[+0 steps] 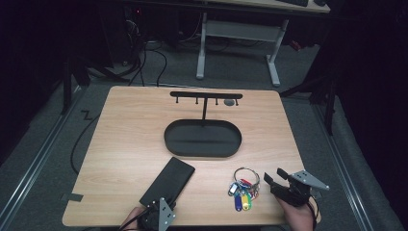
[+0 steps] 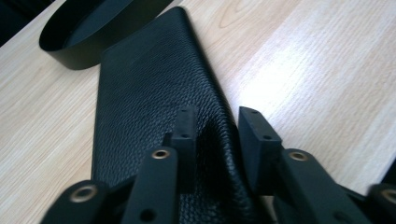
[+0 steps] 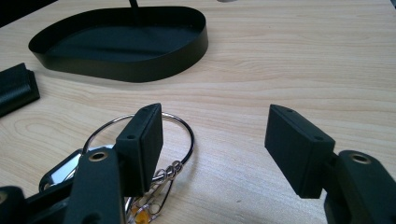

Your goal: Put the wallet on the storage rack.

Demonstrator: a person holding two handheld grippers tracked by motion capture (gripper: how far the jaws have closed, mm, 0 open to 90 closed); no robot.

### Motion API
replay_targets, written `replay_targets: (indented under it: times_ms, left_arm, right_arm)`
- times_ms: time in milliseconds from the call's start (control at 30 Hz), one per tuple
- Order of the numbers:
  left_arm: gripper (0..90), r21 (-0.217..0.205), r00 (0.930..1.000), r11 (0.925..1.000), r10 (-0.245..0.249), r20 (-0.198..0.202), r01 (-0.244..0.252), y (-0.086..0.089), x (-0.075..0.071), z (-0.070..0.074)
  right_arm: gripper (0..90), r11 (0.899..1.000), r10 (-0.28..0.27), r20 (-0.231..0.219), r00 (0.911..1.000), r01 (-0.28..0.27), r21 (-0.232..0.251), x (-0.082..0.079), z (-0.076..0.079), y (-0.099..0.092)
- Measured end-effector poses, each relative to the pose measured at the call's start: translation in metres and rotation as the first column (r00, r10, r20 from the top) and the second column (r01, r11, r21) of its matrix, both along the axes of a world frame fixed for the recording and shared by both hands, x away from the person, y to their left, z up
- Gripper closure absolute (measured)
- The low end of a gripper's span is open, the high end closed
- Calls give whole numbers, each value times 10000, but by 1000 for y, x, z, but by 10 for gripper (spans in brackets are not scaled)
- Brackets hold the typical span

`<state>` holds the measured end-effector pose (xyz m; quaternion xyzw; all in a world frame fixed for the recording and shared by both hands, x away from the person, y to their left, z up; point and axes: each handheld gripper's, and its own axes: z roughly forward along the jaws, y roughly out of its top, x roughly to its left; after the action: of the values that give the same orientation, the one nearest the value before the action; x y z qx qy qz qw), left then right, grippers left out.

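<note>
My left fingers (image 2: 212, 135) pinch the black leather wallet's (image 2: 149, 84) near edge, while my right fingers (image 3: 215, 149) stand open, keyring (image 3: 140, 135) at nine o'clock.

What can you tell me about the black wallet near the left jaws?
The wallet is long, slim and black, with a pebbled, leather-like grain. It lies flat and closed on the wooden table, angled so its far end points toward the black oval tray without touching it. The left gripper straddles the wallet's near right edge; the leather puckers up between its jaws, so they appear to pinch it.
</note>
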<state>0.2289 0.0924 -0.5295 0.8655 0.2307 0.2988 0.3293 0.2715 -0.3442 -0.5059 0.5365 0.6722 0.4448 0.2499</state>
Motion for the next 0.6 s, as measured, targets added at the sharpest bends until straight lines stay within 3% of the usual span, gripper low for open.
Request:
replay_targets:
  times_ms: [267,600]
  left_arm:
    - [775,-43,9998,9999,123,155,-122,5,0,0]
    - [808,-601,9995,9978,282,-130,-290,17,2,7]
  right_arm:
    - [376,9999,-8,-40,10000,8,146,2,-1,-1]
    - [378,9995,-255,-59,9997,256,180,-3,-1,-7]
